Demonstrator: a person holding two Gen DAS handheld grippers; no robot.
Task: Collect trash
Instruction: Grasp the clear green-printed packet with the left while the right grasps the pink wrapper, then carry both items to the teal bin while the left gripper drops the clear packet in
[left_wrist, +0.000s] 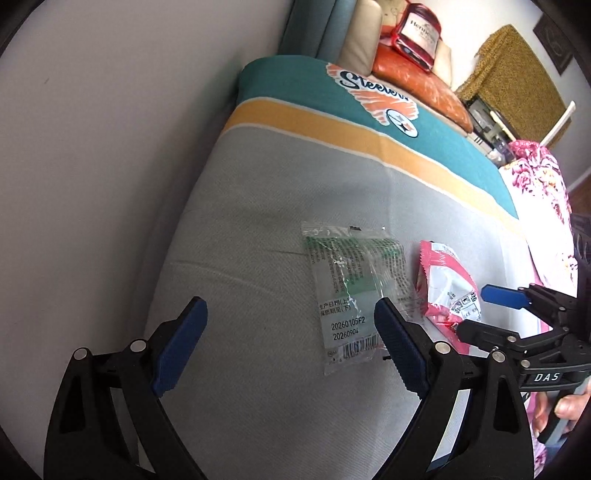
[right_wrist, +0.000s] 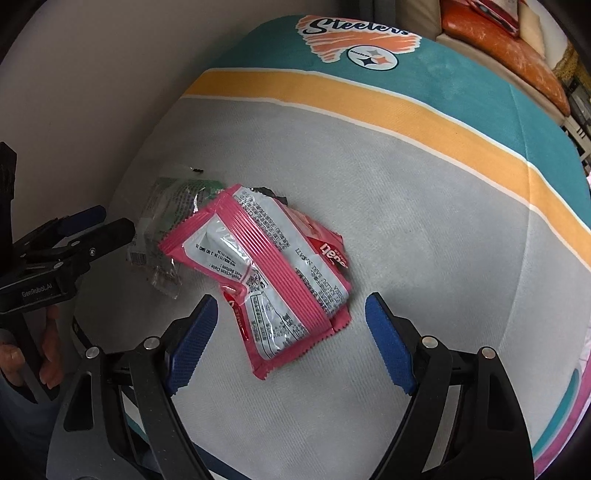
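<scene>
A clear plastic wrapper with green print (left_wrist: 351, 291) lies flat on the grey part of a blanket (left_wrist: 258, 221). My left gripper (left_wrist: 291, 314) is open just above and left of the wrapper's near end, its right finger over the wrapper's edge. A pink and white snack wrapper (right_wrist: 273, 273) lies crumpled to the right of the clear wrapper (right_wrist: 166, 221). It also shows in the left wrist view (left_wrist: 447, 288). My right gripper (right_wrist: 291, 317) is open, hovering over the pink wrapper's near end. The right gripper shows in the left wrist view (left_wrist: 480, 310).
The blanket has yellow and teal stripes and a Steelers logo (right_wrist: 354, 44) at the far end. A pale wall (left_wrist: 110, 147) runs along the left. Orange cushion (left_wrist: 417, 85) and a red box (left_wrist: 417, 33) sit beyond. Pink floral fabric (left_wrist: 543, 184) hangs at right.
</scene>
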